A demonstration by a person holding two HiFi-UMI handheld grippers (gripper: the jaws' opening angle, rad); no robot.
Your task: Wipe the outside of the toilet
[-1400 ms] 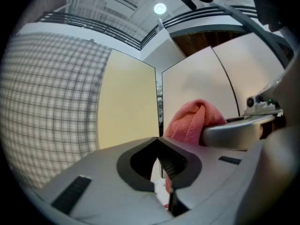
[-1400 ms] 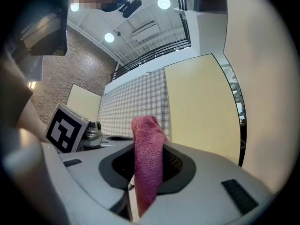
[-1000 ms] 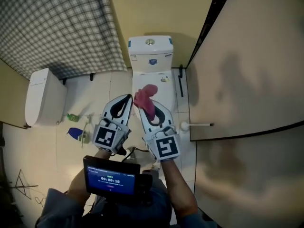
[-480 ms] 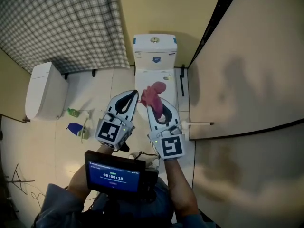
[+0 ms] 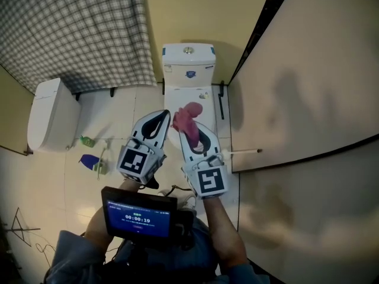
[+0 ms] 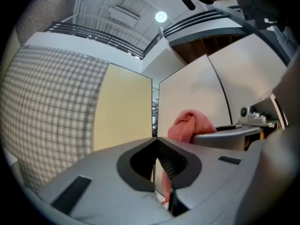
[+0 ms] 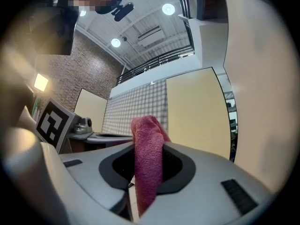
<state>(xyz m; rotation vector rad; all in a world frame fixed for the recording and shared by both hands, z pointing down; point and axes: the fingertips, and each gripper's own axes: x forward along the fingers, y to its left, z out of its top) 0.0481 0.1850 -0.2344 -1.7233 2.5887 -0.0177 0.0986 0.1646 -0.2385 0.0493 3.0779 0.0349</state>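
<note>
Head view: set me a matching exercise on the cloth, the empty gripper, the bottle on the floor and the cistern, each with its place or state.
Things:
1. pink cloth
2. left gripper
3. blue bottle
4. toilet cistern

Places or states:
A. jaws together, nothing between them
B. stands against the yellow wall
C. pinched in the right gripper
D. lies on the floor tiles left of the toilet

Pairs: 1-C, 2-A, 3-D, 4-B
</note>
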